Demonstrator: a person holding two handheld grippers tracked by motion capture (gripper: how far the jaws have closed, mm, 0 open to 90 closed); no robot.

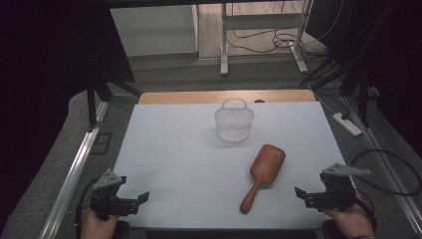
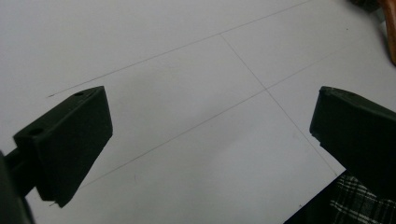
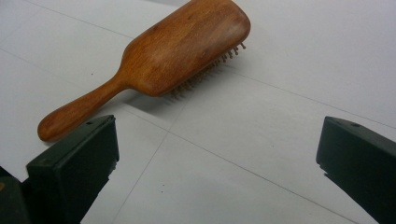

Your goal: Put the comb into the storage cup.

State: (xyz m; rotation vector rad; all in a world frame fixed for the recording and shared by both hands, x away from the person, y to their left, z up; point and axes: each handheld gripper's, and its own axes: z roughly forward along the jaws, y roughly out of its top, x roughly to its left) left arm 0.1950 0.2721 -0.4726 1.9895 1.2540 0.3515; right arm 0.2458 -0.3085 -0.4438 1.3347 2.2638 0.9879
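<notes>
A wooden paddle hairbrush [image 1: 263, 172] lies bristles down on the white table [image 1: 174, 149], right of centre, its handle pointing toward the front edge. A clear plastic basket [image 1: 234, 121] with a handle stands upright farther back, near the middle. At the front left corner my left gripper [image 1: 140, 201] is open over bare table, as the left gripper view [image 2: 210, 107] confirms; the hairbrush [image 2: 390, 28] barely enters there at the top right. My right gripper [image 1: 300, 197] is open at the front right, a short way right of the brush handle. In the right gripper view [image 3: 217, 135] the hairbrush [image 3: 187, 51] lies ahead and to the left, untouched.
A wooden strip [image 1: 224, 96] borders the table's far edge. An aluminium rail [image 1: 74, 167] runs along the left side. A power strip [image 1: 347, 123] and cables lie on the floor at the right. Plaid clothing [image 2: 357, 205] shows below the table's front edge.
</notes>
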